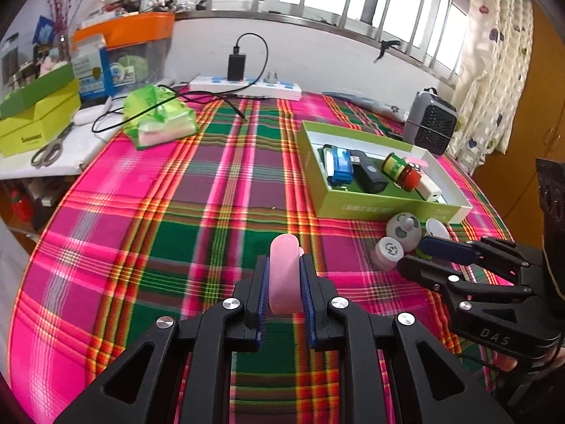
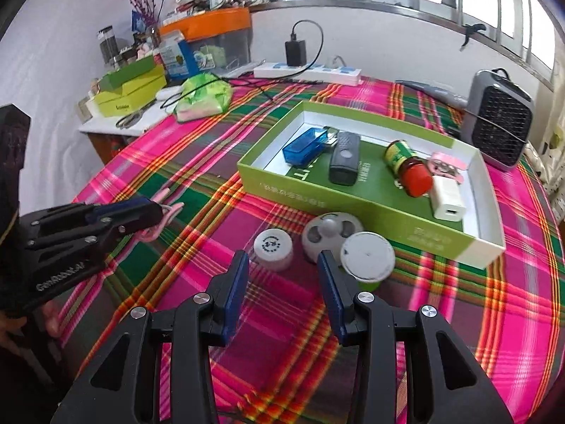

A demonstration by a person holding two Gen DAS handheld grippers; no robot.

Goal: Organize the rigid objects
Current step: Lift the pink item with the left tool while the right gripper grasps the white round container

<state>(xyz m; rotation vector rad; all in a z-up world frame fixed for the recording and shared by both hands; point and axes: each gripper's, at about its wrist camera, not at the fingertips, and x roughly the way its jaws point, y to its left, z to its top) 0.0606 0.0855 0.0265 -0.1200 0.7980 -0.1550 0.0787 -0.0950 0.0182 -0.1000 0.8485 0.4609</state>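
Observation:
My left gripper [image 1: 284, 265] is shut on a pale pink piece [image 1: 285, 275] that stands upright between its blue pads, above the plaid cloth. In the right wrist view this left gripper [image 2: 160, 212] hangs at the left with the pink loop [image 2: 159, 228] sticking out of it. My right gripper [image 2: 282, 259] is open and holds nothing, just in front of a small white jar [image 2: 272, 247], a grey round disc [image 2: 330, 235] and a white-lidded green cup [image 2: 367, 258]. Behind them lies the open green box [image 2: 317, 194] with a blue device [image 2: 307, 145], a black device [image 2: 344, 159], a red-lidded jar [image 2: 408, 164] and a white charger [image 2: 447, 198].
A grey heater [image 2: 499, 120] stands at the back right beside the box. A white power strip [image 2: 307, 70] with a black adapter and cable lies by the wall. A green tissue pack [image 2: 203, 97], scissors [image 2: 129, 118] and yellow-green boxes [image 2: 127, 97] sit at the back left.

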